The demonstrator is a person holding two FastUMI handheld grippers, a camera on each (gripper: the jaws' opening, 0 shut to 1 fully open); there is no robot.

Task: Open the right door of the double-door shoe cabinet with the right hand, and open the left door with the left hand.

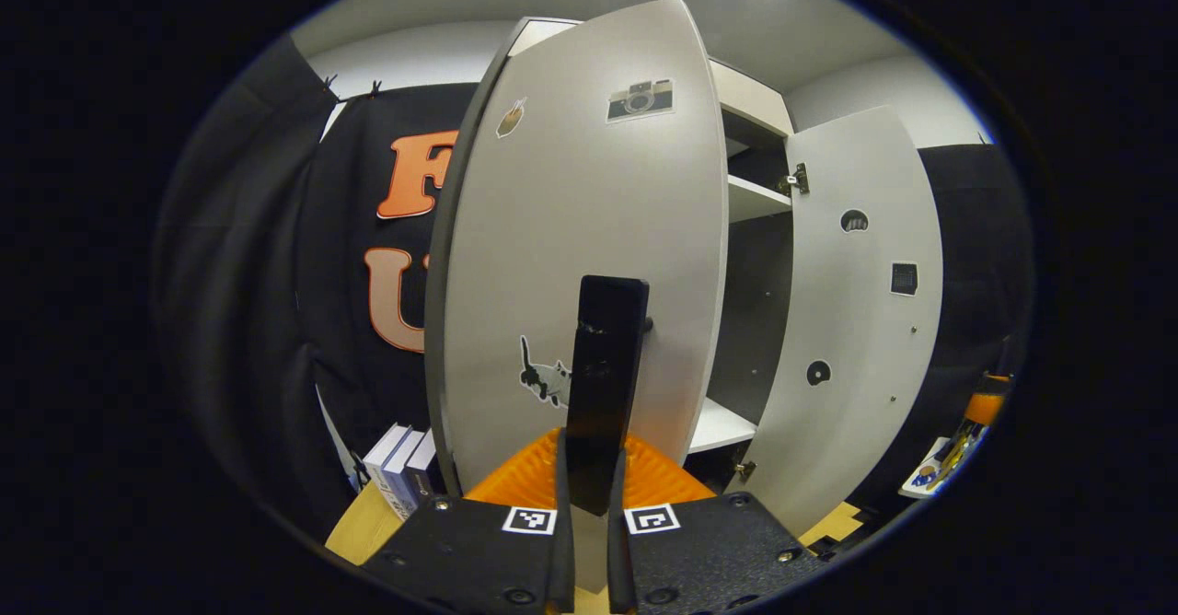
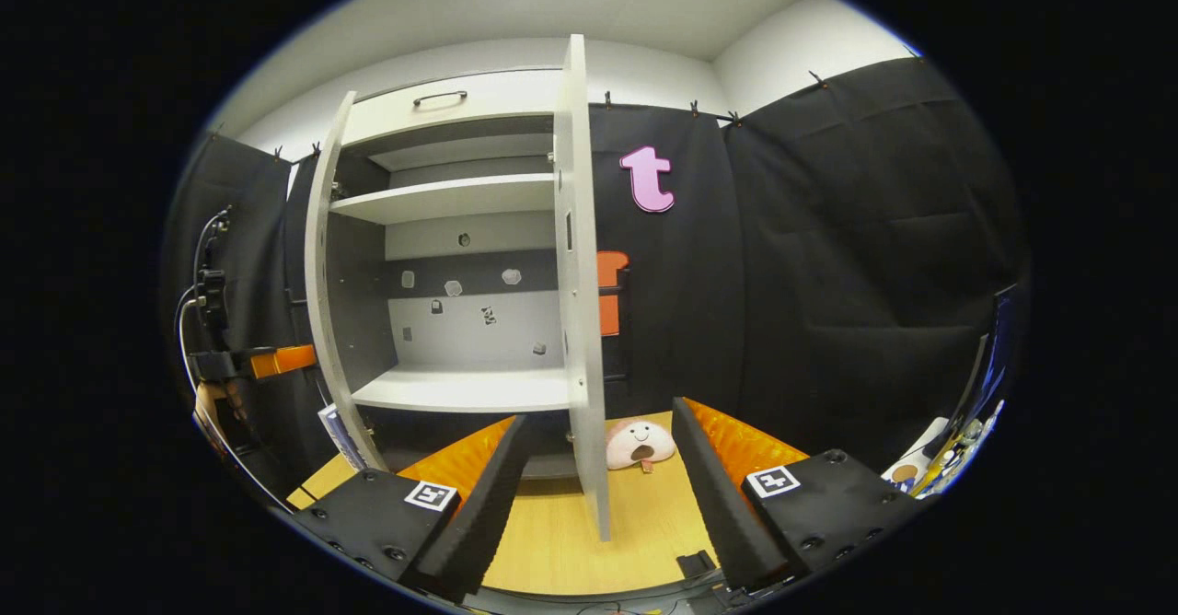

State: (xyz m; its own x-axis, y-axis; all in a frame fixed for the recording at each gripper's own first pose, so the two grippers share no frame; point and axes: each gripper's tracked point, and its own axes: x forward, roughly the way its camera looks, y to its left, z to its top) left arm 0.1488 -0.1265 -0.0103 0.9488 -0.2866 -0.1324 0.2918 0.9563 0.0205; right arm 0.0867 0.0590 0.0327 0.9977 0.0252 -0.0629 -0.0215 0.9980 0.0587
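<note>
Black booth cloth is hanging behind the shoe cabinet (image 2: 451,228). Both doors are standing wide; my left gripper (image 1: 603,320) is pinching the left door (image 1: 571,256)'s knob, my right gripper (image 2: 594,454) is spread around the right door (image 2: 580,320)'s edge. Next I'm judging: release, withdraw.

Left door (image 1: 589,228) pale grey, marked with camera sticker (image 1: 640,99) above left gripper's jaws and black-and-white cat sticker (image 1: 543,377) beside them. Right door (image 2: 580,302) white, seen between right gripper's jaws. Bench (image 2: 561,532) light wood beneath. Pink plush toy (image 2: 640,443) ahead.
</note>
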